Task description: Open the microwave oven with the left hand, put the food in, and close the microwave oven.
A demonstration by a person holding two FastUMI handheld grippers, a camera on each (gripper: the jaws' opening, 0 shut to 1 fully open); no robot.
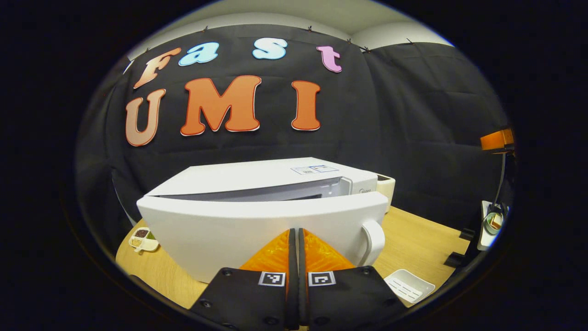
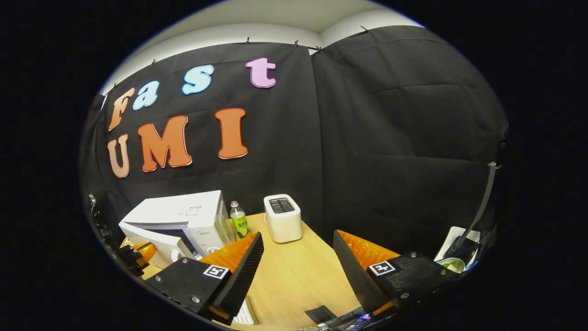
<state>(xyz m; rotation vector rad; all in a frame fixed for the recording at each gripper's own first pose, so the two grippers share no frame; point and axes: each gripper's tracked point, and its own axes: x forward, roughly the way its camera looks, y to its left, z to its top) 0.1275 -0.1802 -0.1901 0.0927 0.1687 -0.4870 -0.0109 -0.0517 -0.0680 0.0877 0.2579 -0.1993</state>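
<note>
surface: wooden table (image 2: 294, 271), black cloth wall behind | microwave oven (image 1: 257, 184) on table, door (image 1: 257, 225) ajar, handle (image 1: 374, 241) at right | left gripper (image 1: 296, 239) fingers pressed together, just before door | right gripper (image 2: 298, 257) jaws spread, empty, above table | toaster (image 2: 282, 218), bottle (image 2: 239, 220) beside oven | white tray (image 1: 409, 286), sectioned dish (image 1: 143, 239) on table

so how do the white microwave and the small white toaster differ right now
The white box-shaped microwave is much bigger than the small white toaster. The microwave's door stands ajar, hinged at the side; the toaster has top slots and no door. Both are white and sit on the wooden table.
</note>
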